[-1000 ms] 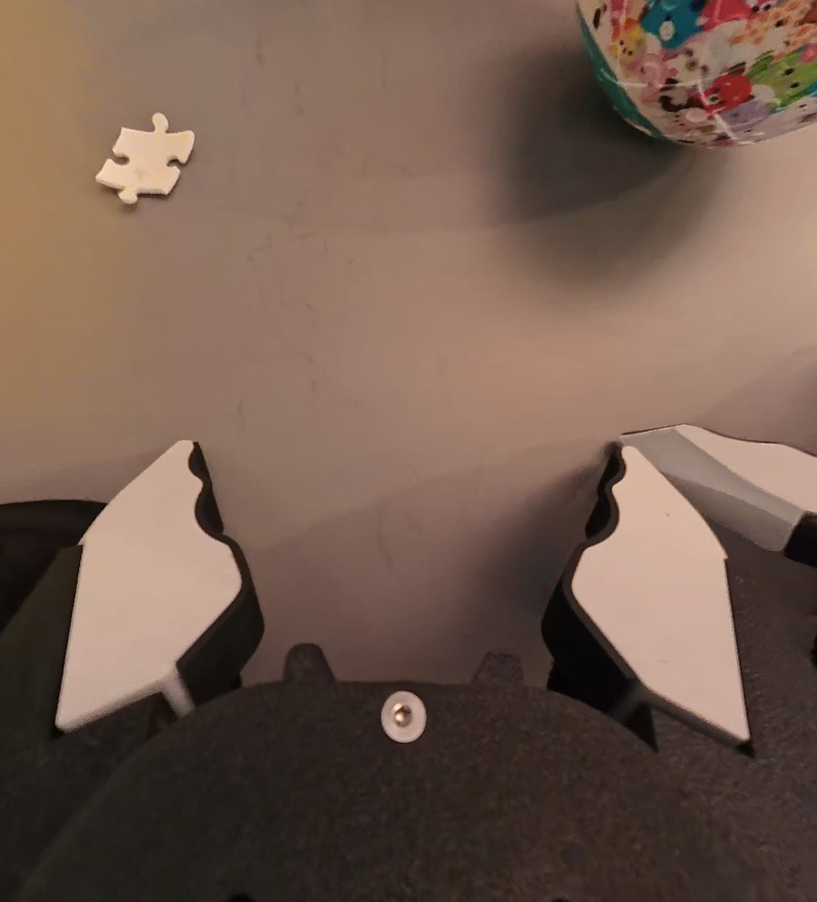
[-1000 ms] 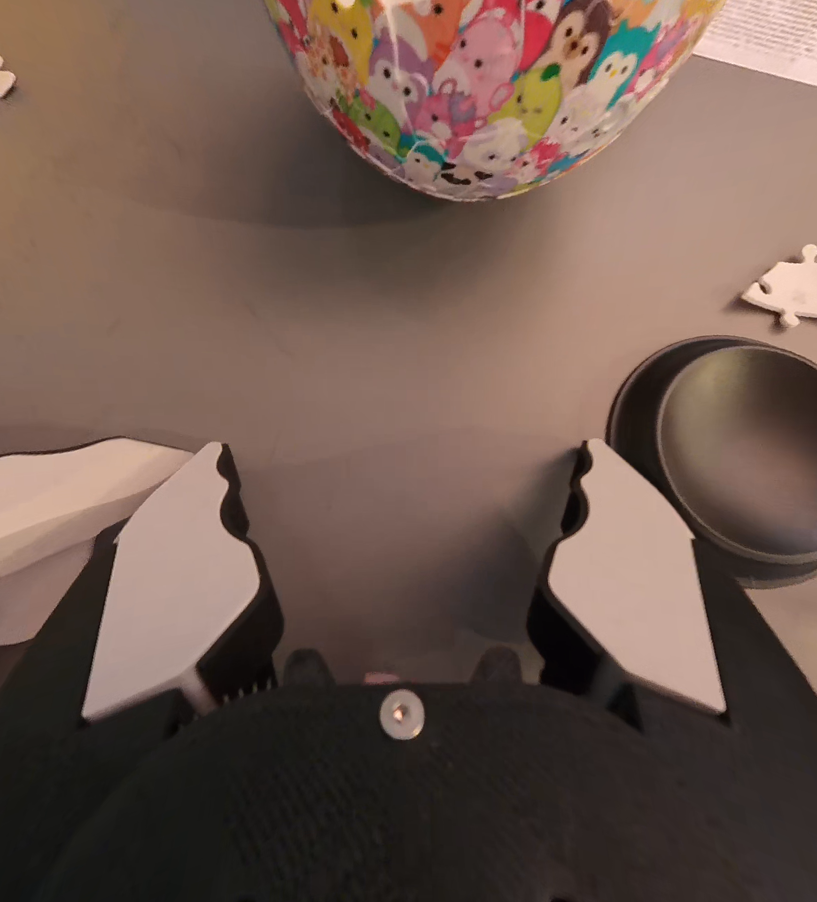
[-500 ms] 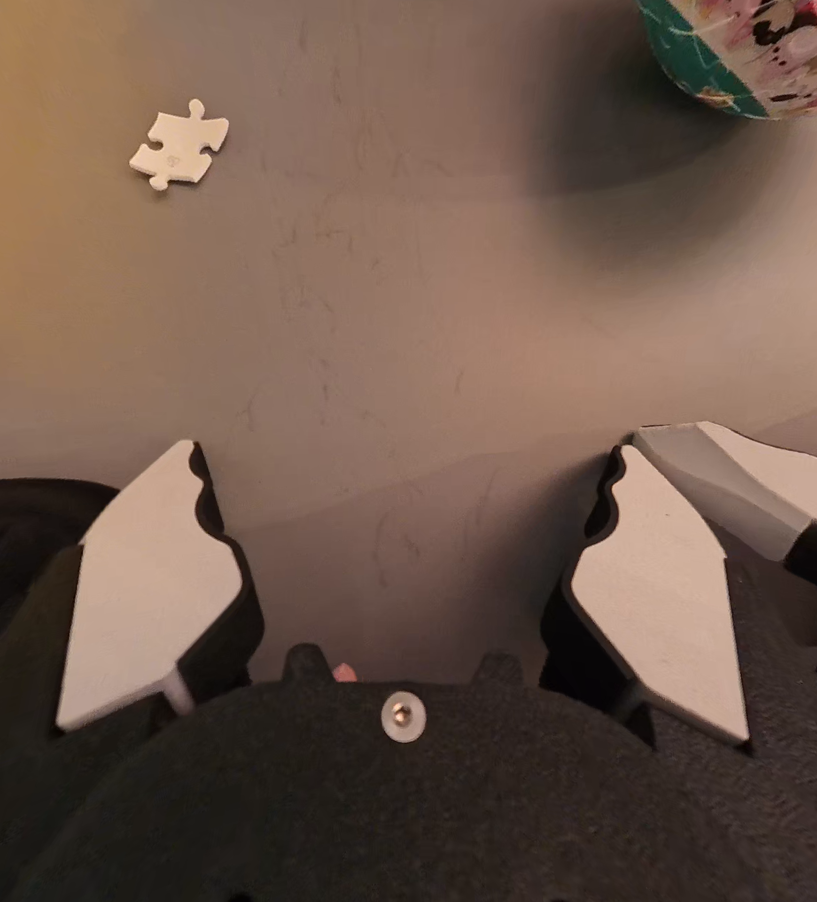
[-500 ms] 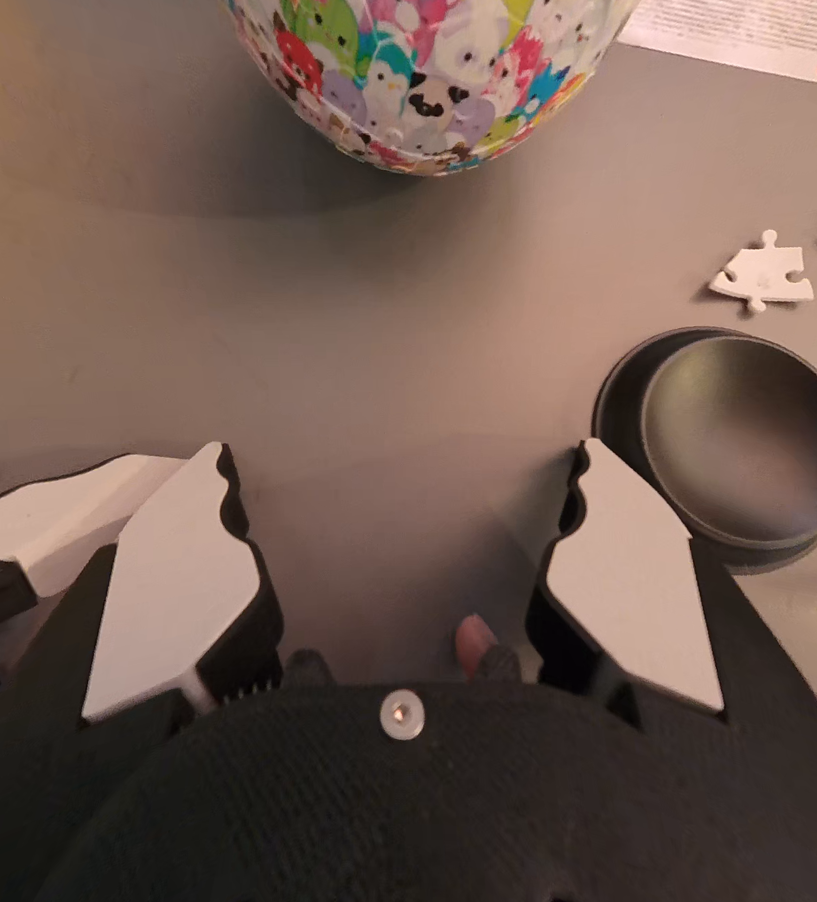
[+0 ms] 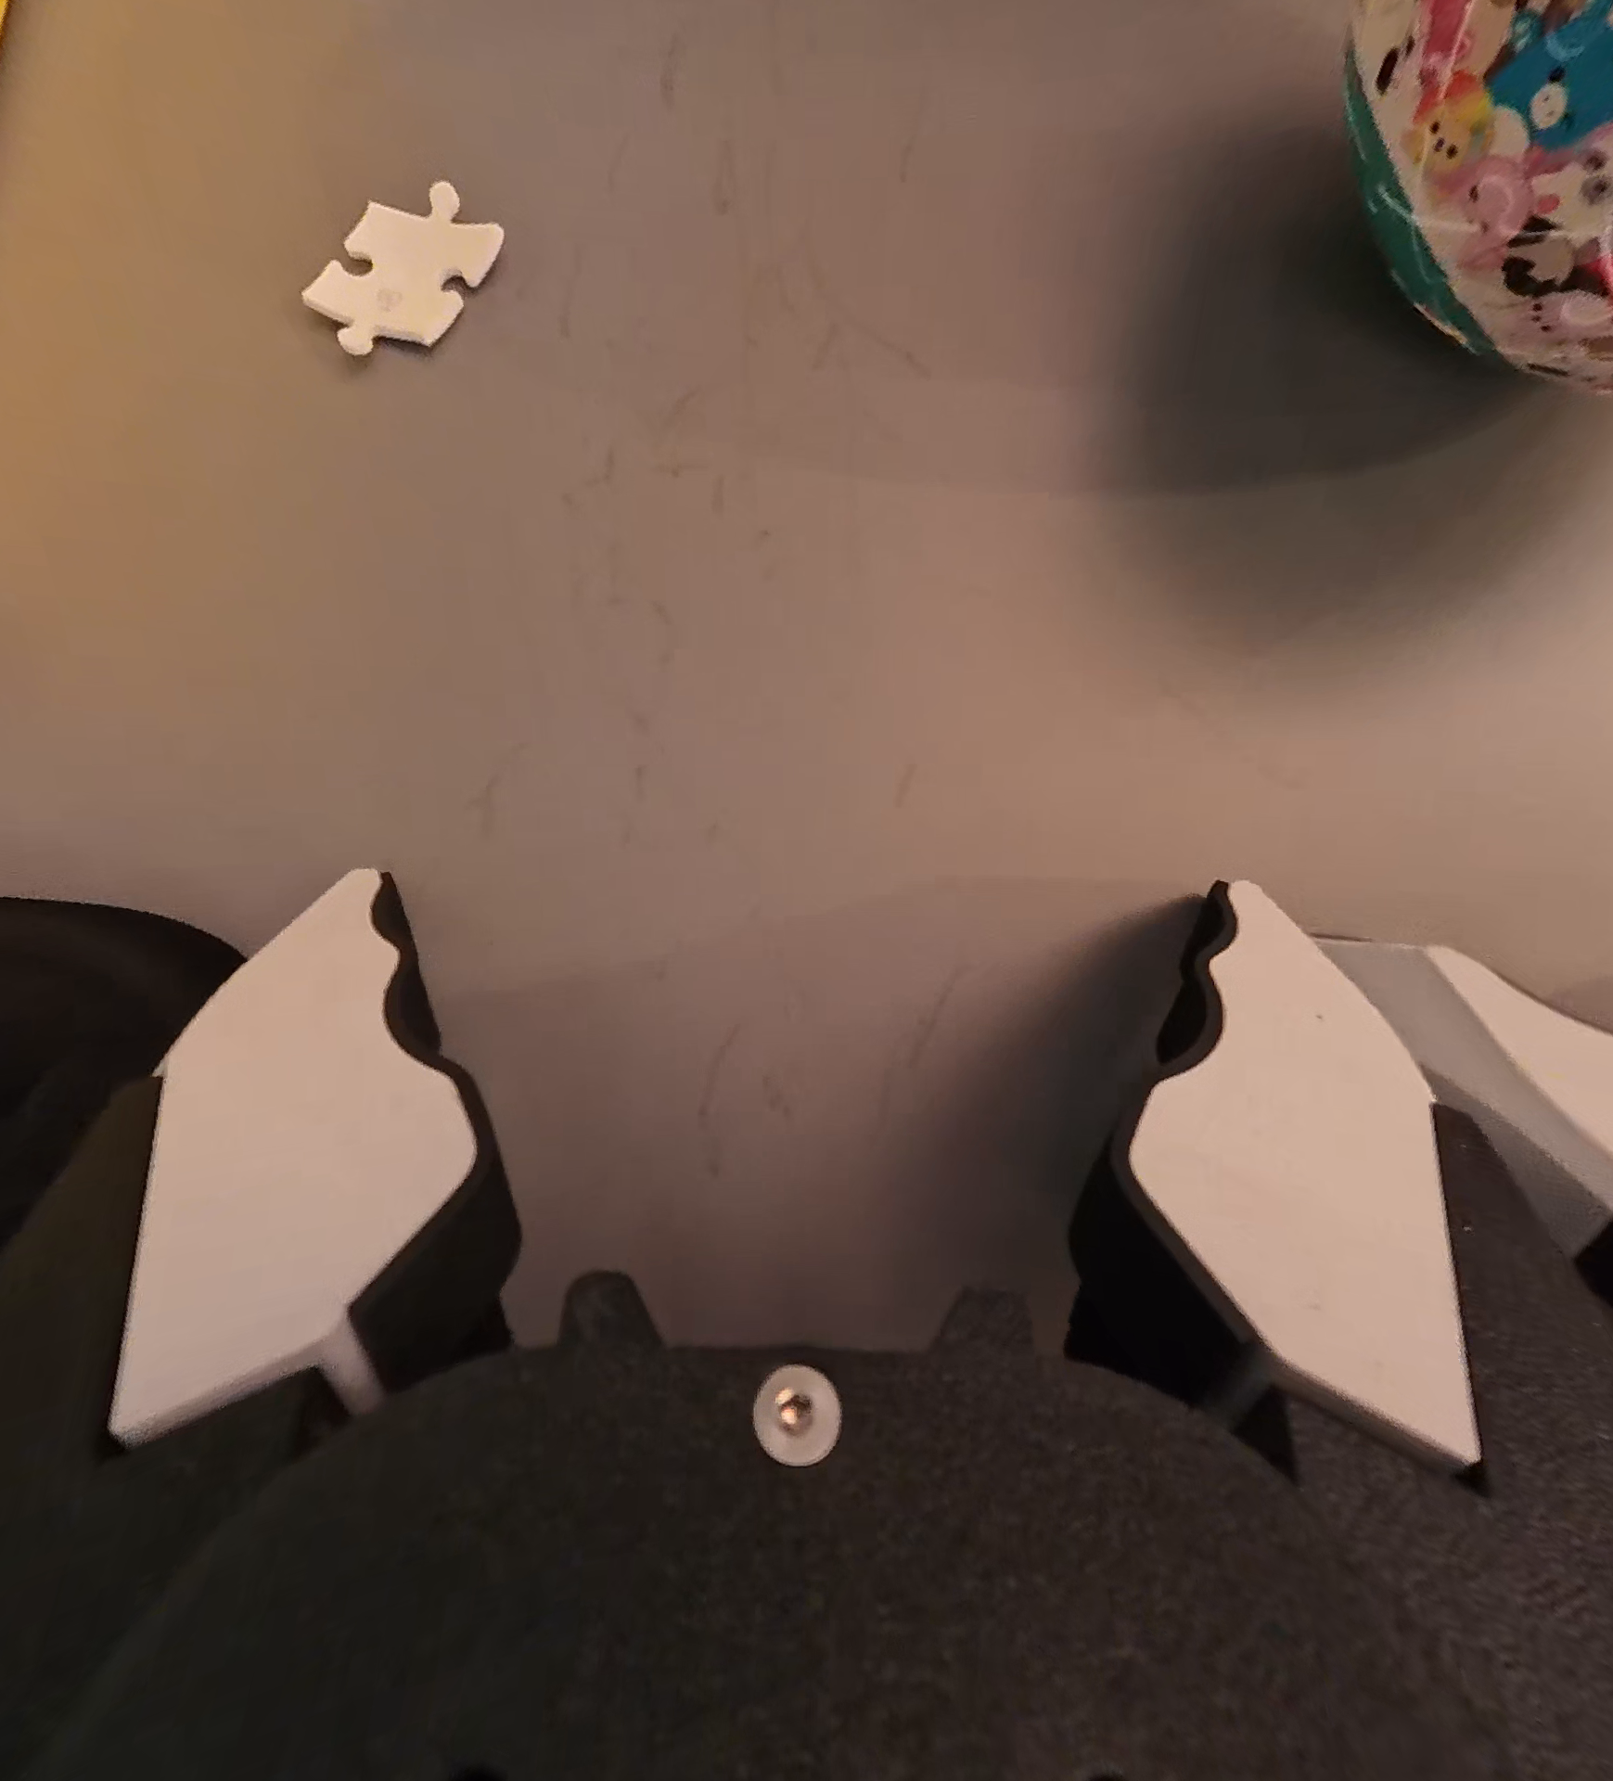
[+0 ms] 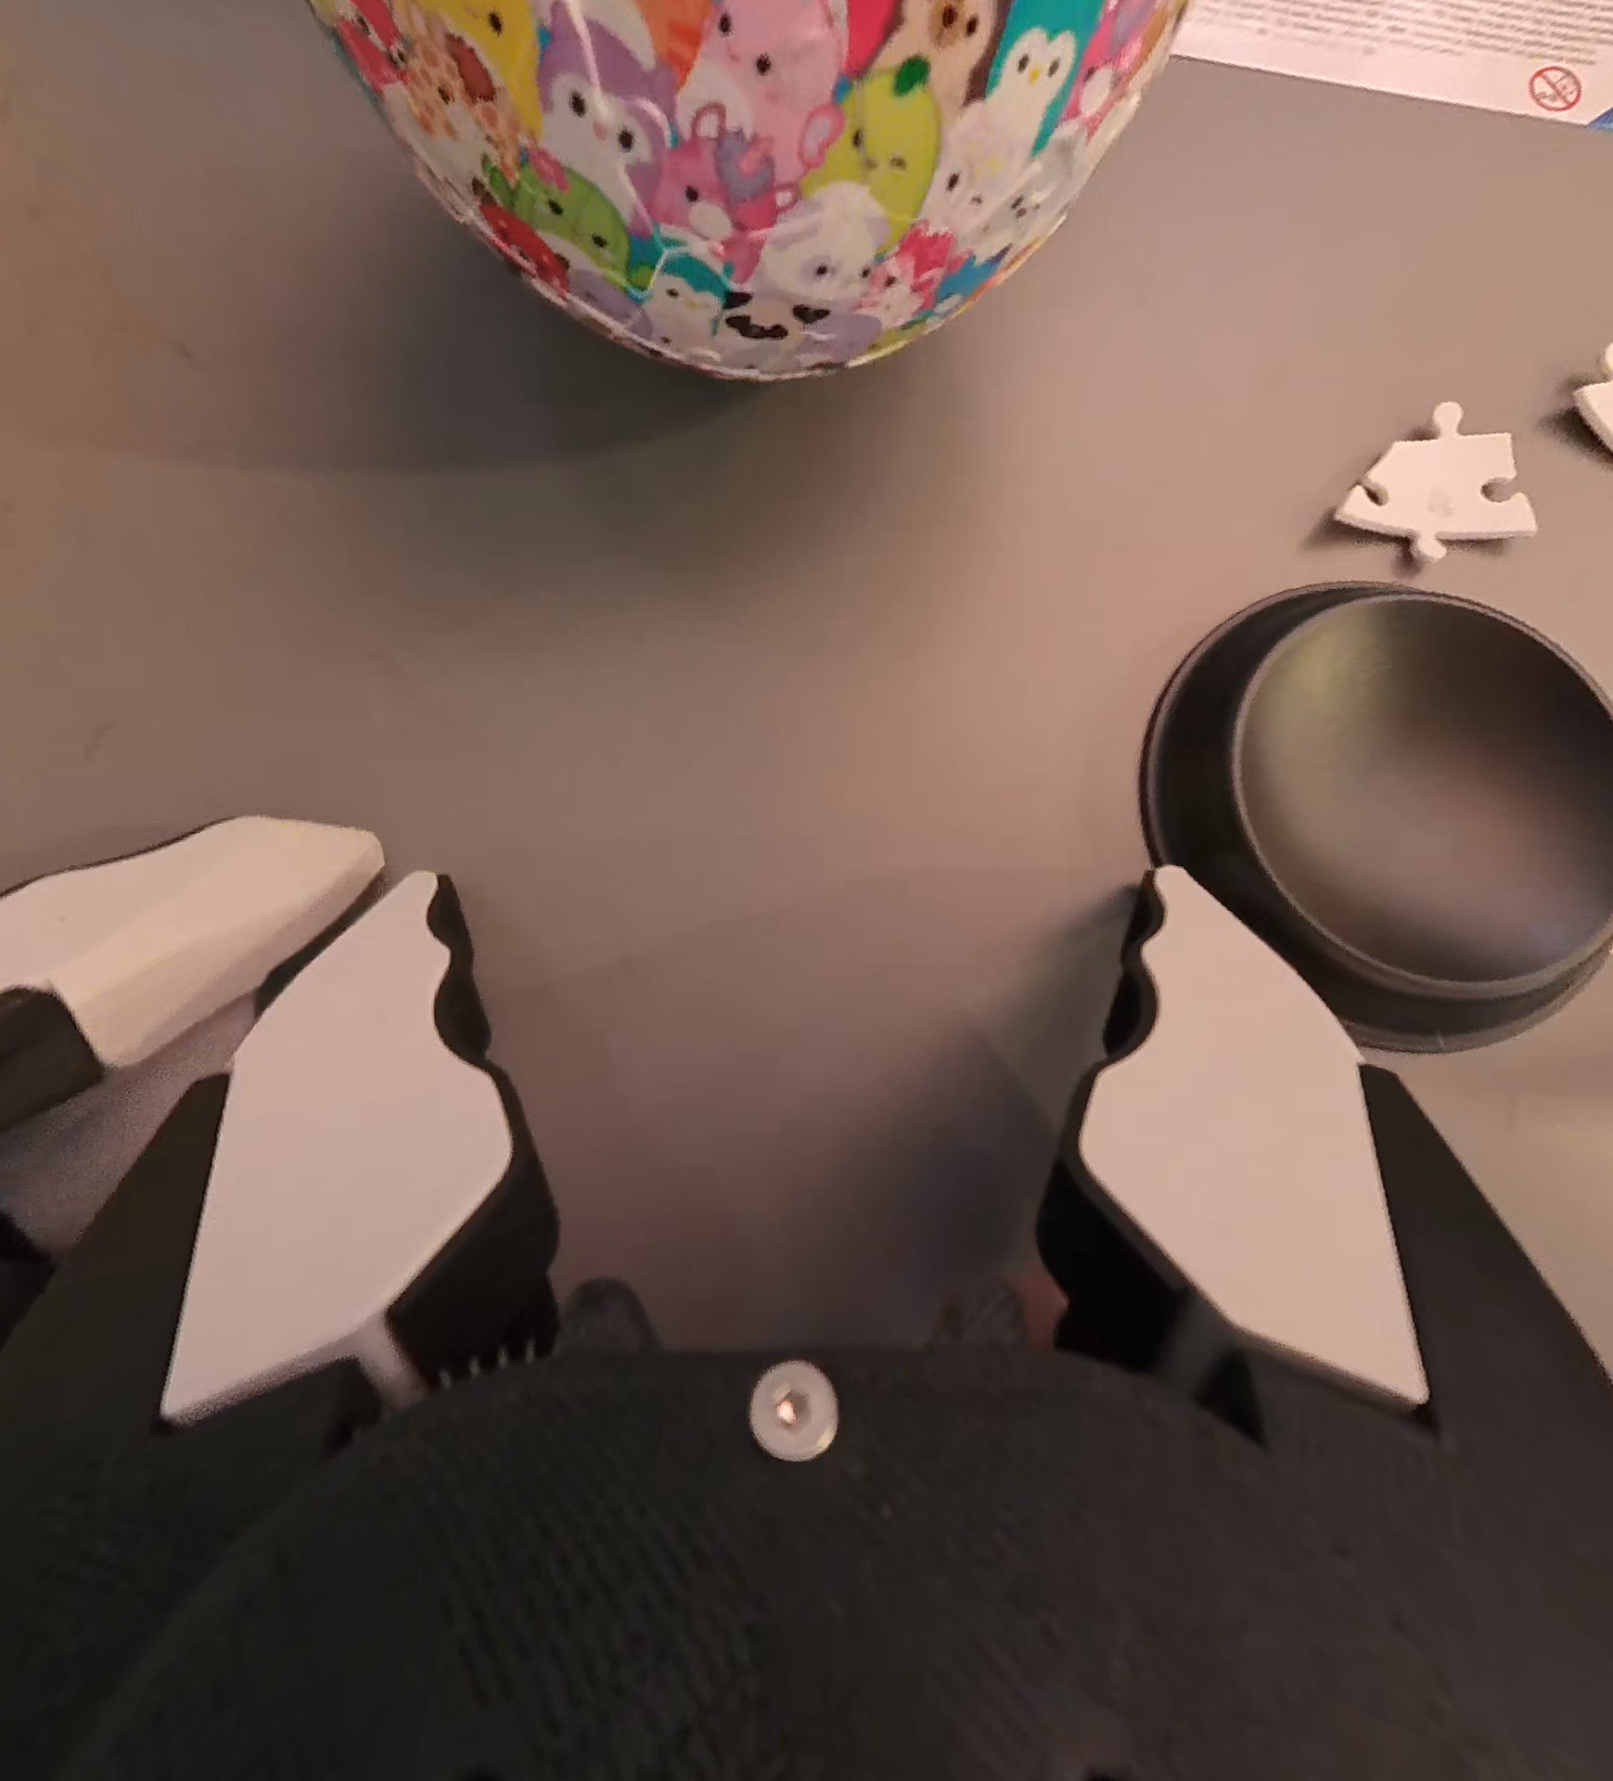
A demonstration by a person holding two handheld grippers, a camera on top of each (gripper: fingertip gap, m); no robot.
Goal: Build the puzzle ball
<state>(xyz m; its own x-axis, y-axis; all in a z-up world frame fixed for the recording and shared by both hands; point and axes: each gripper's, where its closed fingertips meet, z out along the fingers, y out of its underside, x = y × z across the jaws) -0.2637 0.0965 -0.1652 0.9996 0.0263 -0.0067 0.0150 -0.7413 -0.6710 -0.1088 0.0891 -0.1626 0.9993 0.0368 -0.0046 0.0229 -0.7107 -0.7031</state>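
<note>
On my left gripper point(image 5: 797, 887) I see two flat white fingers point(image 5: 301, 1137) shaped like angled blades, each backed by a black pad with a wavy inner edge. They sit in a rough-textured black body with a small silver screw in a white washer point(image 5: 795, 1415). My right gripper point(image 6: 797, 882) looks the same: white fingers point(image 6: 1245, 1137), ribbed black shell, matching silver screw in its washer point(image 6: 793, 1415).
</note>
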